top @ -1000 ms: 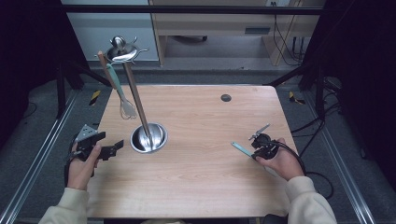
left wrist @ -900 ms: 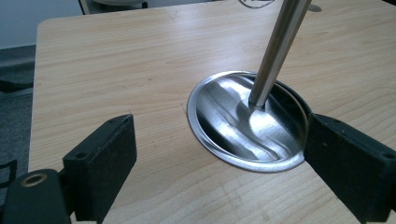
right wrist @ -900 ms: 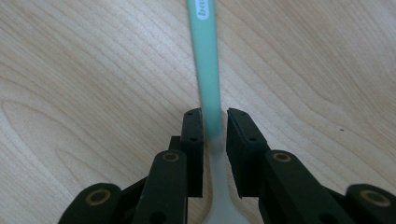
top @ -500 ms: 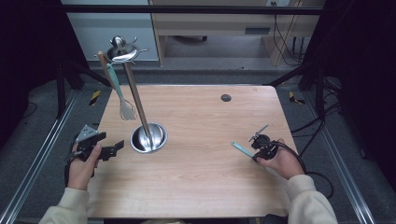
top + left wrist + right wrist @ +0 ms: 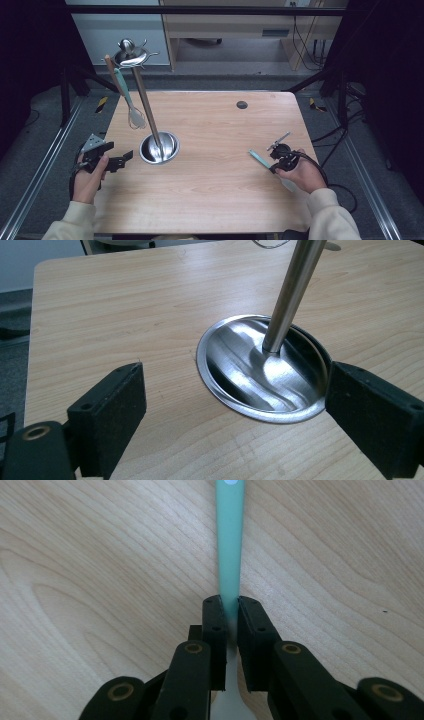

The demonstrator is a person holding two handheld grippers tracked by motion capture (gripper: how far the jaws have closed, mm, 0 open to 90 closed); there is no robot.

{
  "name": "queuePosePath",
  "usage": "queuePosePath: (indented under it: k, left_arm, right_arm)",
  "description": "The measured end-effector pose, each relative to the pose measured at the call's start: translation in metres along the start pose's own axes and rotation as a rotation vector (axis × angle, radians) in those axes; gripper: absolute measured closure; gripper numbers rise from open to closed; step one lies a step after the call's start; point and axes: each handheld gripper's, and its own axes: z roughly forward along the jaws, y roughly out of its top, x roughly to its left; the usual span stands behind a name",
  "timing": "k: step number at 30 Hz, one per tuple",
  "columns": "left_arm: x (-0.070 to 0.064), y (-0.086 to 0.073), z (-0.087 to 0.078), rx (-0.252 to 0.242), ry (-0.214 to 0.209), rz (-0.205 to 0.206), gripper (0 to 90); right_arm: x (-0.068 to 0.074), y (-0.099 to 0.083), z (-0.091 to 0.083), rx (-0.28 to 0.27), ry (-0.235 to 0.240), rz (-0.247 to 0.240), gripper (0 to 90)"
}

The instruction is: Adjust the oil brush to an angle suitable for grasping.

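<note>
Tongs in the person's right hand (image 5: 299, 172) are clamped on a mint-green utensil handle (image 5: 230, 540); in the right gripper view the two black jaws press against its sides, and the handle runs straight away from them above the wood grain of the counter (image 5: 220, 200). Behind the jaws a paler, wider part of the same utensil shows, but what kind of head it has cannot be told. In the high view the right tongs (image 5: 271, 168) sit near the counter's right edge, the green handle pointing left and slightly toward the far side, well apart from the rack.

The left tongs (image 5: 126, 157) are spread wide with nothing between them. They are held in the left hand (image 5: 89, 175) at the counter's left edge, just beside the steel base dish (image 5: 265, 370) of a utensil rack. The left gripper view shows the dish ahead between the two black pads, with the rack's steel pole (image 5: 292, 290) rising out of its middle and leaning a little to the right in that view.

From above, the pole climbs to a round hook crown (image 5: 131, 54) beyond the counter's far-left corner. A whisk (image 5: 134, 117) with a green and wooden handle hangs from it, its wire head low over the counter just behind the dish. A small dark grommet (image 5: 242, 105) sits in the counter near the far edge.
</note>
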Motion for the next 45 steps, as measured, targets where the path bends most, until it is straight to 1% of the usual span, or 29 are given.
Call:
queuePosePath:
  k: [6, 10, 15, 17, 20, 21, 26, 29, 32, 36, 40, 45]
  left_arm:
    - [0.001, -0.001, 0.0, 0.003, 0.002, -0.002, 9.2]
    - [0.001, 0.0, 0.0, -0.007, 0.003, -0.006, 9.2]
    - [0.001, 0.0, -0.001, -0.005, -0.001, -0.004, 9.2]
    - [0.001, 0.0, -0.001, -0.005, 0.0, -0.005, 9.2]
    - [0.001, 0.0, -0.001, -0.005, -0.001, -0.004, 9.2]
    - [0.001, 0.0, -0.001, -0.005, -0.001, -0.005, 9.1]
    - [0.001, 0.0, -0.001, -0.009, -0.002, -0.007, 9.1]
    - [0.001, 0.0, -0.002, -0.01, -0.003, -0.007, 9.1]
    - [0.001, 0.0, -0.002, -0.011, -0.004, -0.006, 9.1]
    - [0.001, 0.0, -0.002, -0.013, -0.005, -0.009, 9.1]
    - [0.002, 0.0, -0.002, -0.015, -0.006, -0.01, 9.1]
    - [0.002, 0.0, -0.003, -0.018, -0.004, -0.01, 8.8]
  right_arm:
    - [0.007, 0.006, -0.015, -0.068, -0.01, 0.013, 82.9]
    - [0.016, 0.015, -0.025, -0.112, -0.025, -0.004, 82.9]
    - [0.031, 0.028, -0.035, -0.167, -0.045, -0.028, 82.9]
    - [0.04, 0.036, -0.04, -0.202, -0.045, -0.042, 82.9]
    - [0.052, 0.045, -0.044, -0.237, -0.043, -0.052, 82.9]
    - [0.057, 0.05, -0.046, -0.253, -0.04, -0.063, 82.9]
    - [0.077, 0.068, -0.05, -0.293, -0.041, -0.099, 82.9]
    - [0.088, 0.076, -0.053, -0.319, -0.04, -0.105, 82.9]
    - [0.096, 0.083, -0.056, -0.353, -0.043, -0.102, 82.9]
    - [0.108, 0.094, -0.061, -0.393, -0.039, -0.122, 82.9]
    - [0.116, 0.102, -0.063, -0.414, -0.035, -0.135, 82.9]
    - [0.122, 0.108, -0.066, -0.44, -0.036, -0.141, 82.9]
